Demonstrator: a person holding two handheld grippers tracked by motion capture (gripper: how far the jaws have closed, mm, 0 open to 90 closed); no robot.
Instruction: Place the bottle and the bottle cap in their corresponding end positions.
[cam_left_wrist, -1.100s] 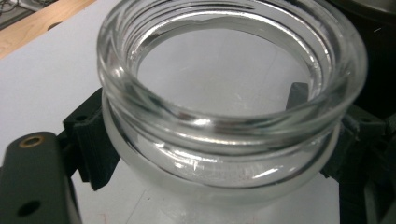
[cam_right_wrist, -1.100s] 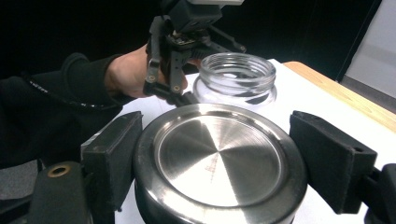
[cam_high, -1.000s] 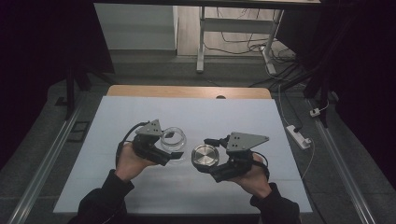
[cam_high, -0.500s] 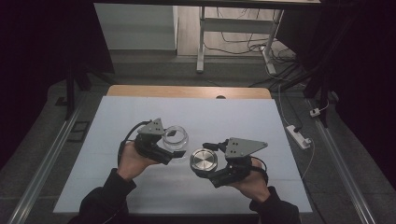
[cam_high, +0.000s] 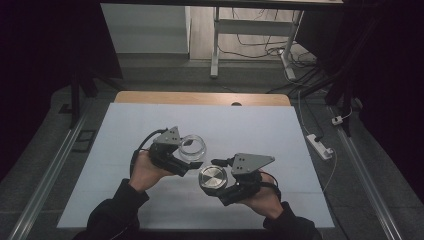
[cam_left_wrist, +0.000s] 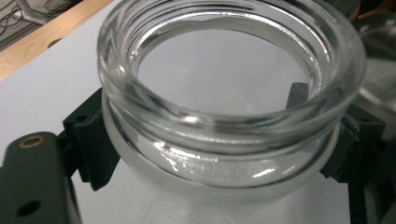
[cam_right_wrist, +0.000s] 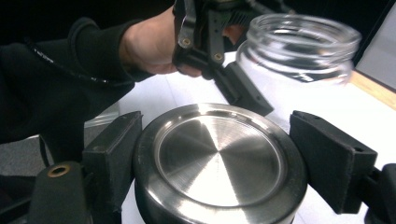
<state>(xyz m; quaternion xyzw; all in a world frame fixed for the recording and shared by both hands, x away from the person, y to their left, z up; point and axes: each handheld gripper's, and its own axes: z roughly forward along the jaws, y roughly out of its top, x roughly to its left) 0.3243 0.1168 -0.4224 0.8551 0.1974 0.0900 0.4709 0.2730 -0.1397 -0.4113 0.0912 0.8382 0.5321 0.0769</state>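
Gripping the glass jar (cam_high: 192, 147), the left gripper (cam_high: 186, 161) is clamped — right gripper (cam_high: 214, 184) clamps the metal lid (cam_high: 212, 177) at the jar's 5 o'clock.

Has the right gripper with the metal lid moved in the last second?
Yes. The right gripper carries the metal lid slightly toward the person's edge of the table, away from the glass jar.

White table (cam_high: 125, 130), power strip (cam_high: 320, 145).

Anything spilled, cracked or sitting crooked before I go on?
Nothing stands out. The glass jar is open, looks empty and unbroken, gripped at its sides by the left gripper. The metal lid sits level in the right gripper. No spill on the table.
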